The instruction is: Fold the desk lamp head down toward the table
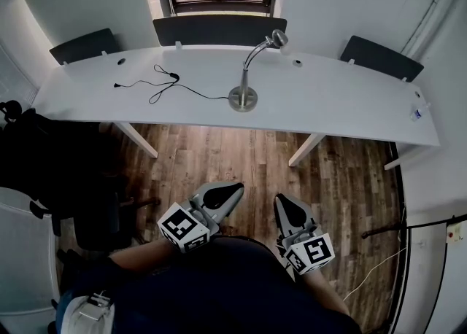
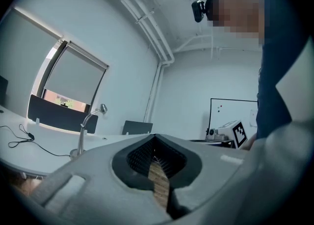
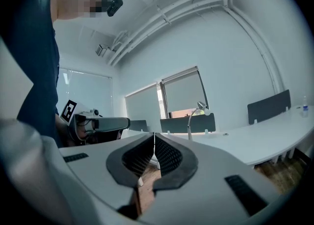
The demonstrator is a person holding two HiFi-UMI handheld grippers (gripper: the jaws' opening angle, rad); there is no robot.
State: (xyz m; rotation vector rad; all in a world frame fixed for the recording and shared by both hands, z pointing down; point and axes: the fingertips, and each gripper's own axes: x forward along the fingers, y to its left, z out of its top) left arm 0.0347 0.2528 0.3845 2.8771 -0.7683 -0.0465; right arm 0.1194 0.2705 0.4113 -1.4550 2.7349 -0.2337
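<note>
A silver desk lamp [image 1: 246, 77] stands upright on the long white table [image 1: 343, 103], its round base [image 1: 243, 98] near the front edge and its head [image 1: 277, 39] raised on a curved neck. The lamp also shows small in the left gripper view [image 2: 87, 129] and the right gripper view [image 3: 196, 116]. My left gripper [image 1: 235, 191] and right gripper [image 1: 281, 201] hang low over the wood floor, well short of the table. Both are shut with nothing between the tips. They show the same way in the left gripper view [image 2: 156, 136] and the right gripper view [image 3: 154, 134].
A black cable [image 1: 162, 84] trails across the table left of the lamp. Dark partition panels [image 1: 219, 30] line the table's far edge. A small bottle [image 1: 418, 113] stands at the right end. A black chair [image 1: 44, 172] sits left on the floor [image 1: 241, 161].
</note>
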